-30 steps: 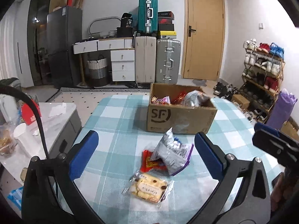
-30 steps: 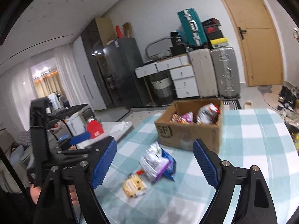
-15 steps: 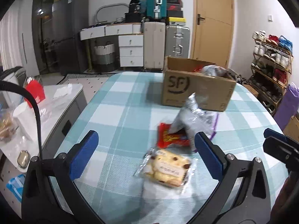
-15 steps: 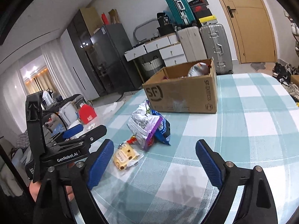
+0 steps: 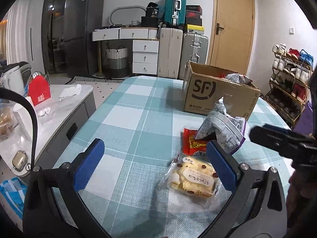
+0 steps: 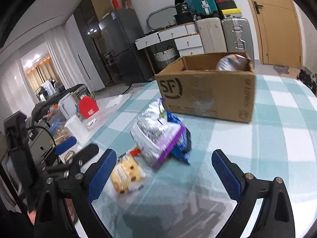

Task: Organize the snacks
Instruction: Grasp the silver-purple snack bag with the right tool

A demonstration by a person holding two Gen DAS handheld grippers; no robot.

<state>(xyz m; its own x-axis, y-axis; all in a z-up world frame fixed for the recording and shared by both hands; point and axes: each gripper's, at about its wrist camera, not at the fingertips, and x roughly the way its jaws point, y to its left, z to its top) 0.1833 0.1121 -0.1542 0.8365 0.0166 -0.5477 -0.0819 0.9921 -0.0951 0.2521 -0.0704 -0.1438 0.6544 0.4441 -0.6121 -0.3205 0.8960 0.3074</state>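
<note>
Snacks are partly sorted, by our reading: the cardboard box [image 5: 219,94] already holds a silver bag and some red packets, while three packs are left on the checked counter [image 5: 138,119] in front of it. We see a clear-wrapped cookie pack [image 5: 193,179] nearest us, a red packet [image 5: 191,141] just behind it, and a crumpled silver-and-purple bag [image 6: 156,136] lying partly over the red one. Our left claw [image 5: 154,164] stands apart and empty, with the cookie pack just by its right pad. Our right claw [image 6: 161,170] is opening, with nothing pressed between its pads, facing the purple bag.
</note>
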